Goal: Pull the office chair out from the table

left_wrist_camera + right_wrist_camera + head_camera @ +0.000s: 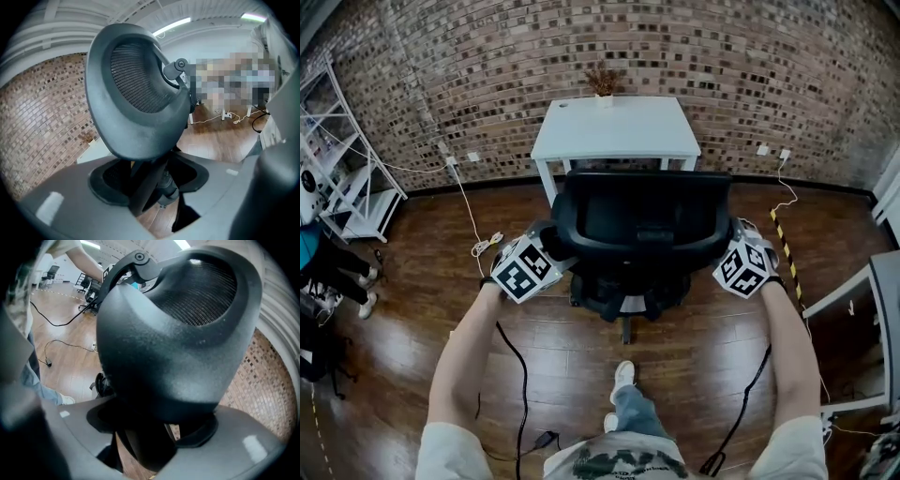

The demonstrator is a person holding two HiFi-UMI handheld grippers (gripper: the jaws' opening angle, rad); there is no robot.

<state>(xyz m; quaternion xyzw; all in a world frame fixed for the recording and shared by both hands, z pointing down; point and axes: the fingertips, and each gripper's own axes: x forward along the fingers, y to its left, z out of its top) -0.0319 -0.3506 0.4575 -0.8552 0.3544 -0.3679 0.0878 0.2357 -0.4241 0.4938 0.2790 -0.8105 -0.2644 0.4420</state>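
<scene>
A black office chair stands on the wooden floor just in front of the white table, its backrest towards me. My left gripper is at the backrest's left edge and my right gripper at its right edge. In the left gripper view the mesh backrest fills the picture, and its rim runs down between the jaws of the left gripper. The right gripper view shows the backrest the same way, its rim clamped in the right gripper.
A small dried plant stands at the table's back edge by the brick wall. A white wire shelf and a person's legs are at the left. Cables trail over the floor. Another desk is at the right. My shoe is behind the chair.
</scene>
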